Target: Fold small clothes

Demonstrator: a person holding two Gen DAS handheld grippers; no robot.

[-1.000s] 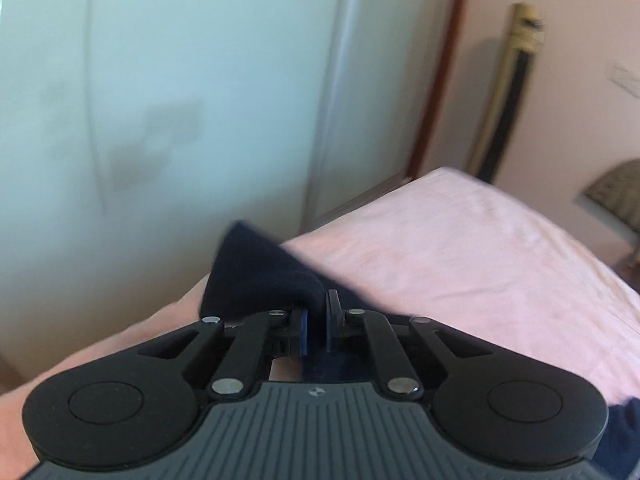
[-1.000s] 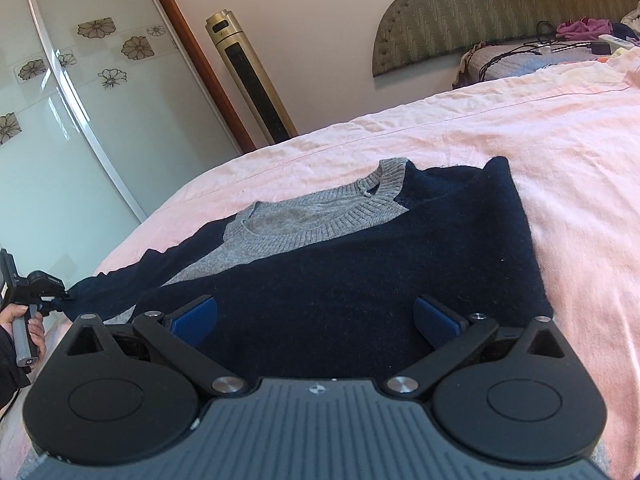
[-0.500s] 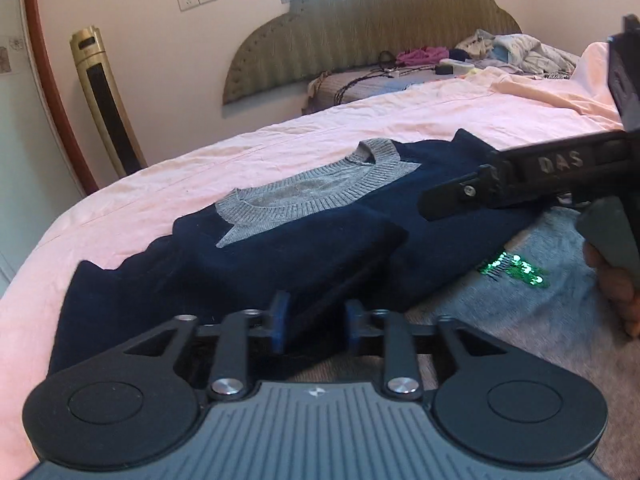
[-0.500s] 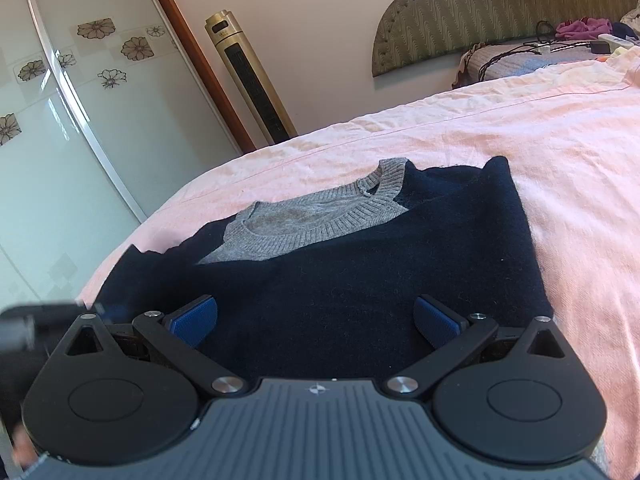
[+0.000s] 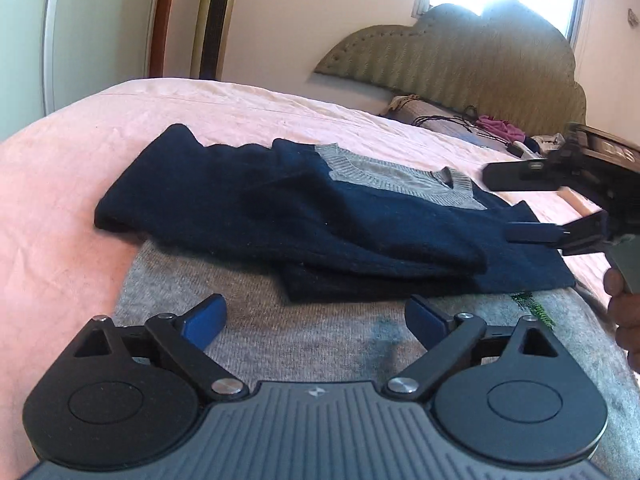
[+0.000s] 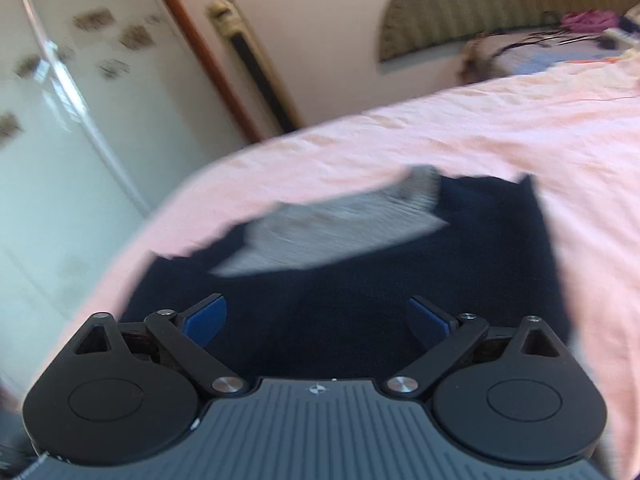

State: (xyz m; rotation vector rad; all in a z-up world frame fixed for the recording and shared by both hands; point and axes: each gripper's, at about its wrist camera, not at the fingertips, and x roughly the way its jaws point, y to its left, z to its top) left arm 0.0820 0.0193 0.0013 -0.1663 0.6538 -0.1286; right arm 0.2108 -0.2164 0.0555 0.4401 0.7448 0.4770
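A pink-sheeted bed [image 5: 80, 168] is filling both views, and on it the navy sweater [image 5: 360, 216] with its grey collar panel [image 5: 396, 178] is lying flat, partly over a grey garment [image 5: 320, 320] that is spreading toward the near edge. The sweater's left sleeve [image 5: 248, 216], which a second ago was being pinched and carried from out beside the bed's edge, is now lying folded across the navy body, so the first sleeve fold is looking done. The left gripper [image 5: 316, 316] has just been opening its jaws and is hanging spread wide above the grey garment with nothing between the blue pads [image 5: 202, 318]. The right gripper [image 6: 318, 318] is also standing wide, narrowing only slightly, over the sweater's navy hem; its view is blurring badly, so whether its pads are brushing the knit is hard to say. The opposite sleeve is probably coming next.
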